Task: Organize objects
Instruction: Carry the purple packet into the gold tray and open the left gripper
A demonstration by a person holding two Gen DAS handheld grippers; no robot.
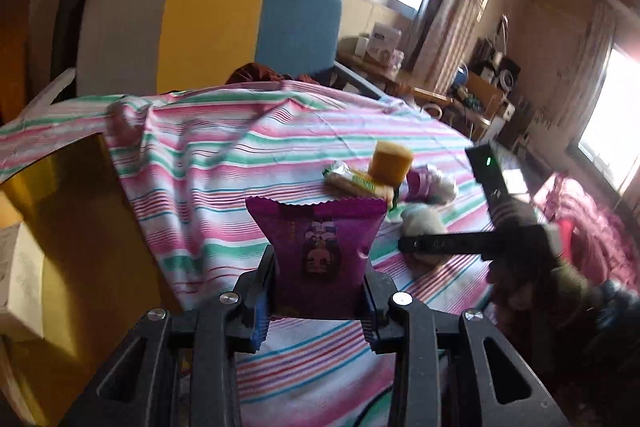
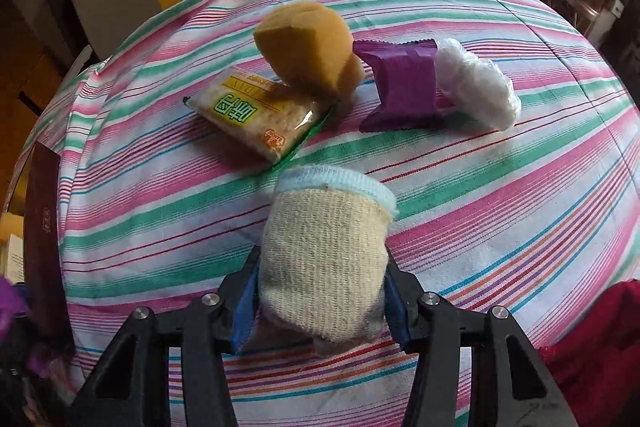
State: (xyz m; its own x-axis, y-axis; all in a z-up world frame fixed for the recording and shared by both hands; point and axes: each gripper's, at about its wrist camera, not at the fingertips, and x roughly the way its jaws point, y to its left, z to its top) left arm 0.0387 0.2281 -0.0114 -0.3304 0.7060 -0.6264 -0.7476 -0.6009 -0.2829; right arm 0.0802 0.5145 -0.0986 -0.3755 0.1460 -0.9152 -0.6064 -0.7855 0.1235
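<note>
My left gripper (image 1: 318, 267) is shut on a purple snack packet (image 1: 320, 251), held upright above the striped cloth (image 1: 192, 163). My right gripper (image 2: 322, 283) is shut on a cream sock with a pale blue cuff (image 2: 326, 243), low over the cloth. Beyond it lie a cracker packet (image 2: 256, 111), a yellow sponge (image 2: 308, 47) leaning on that packet, a second purple packet (image 2: 400, 83) and a white fluffy bundle (image 2: 476, 83). In the left wrist view the right gripper (image 1: 436, 245) appears side-on at the right, over the sock (image 1: 420, 221).
A yellow and blue panel (image 1: 248, 27) stands behind the cloth-covered surface. A gold-coloured box (image 1: 76, 227) sits at the left edge. Cluttered desks (image 1: 472, 95) line the far right wall by the windows. Red fabric (image 2: 600, 339) lies at the lower right.
</note>
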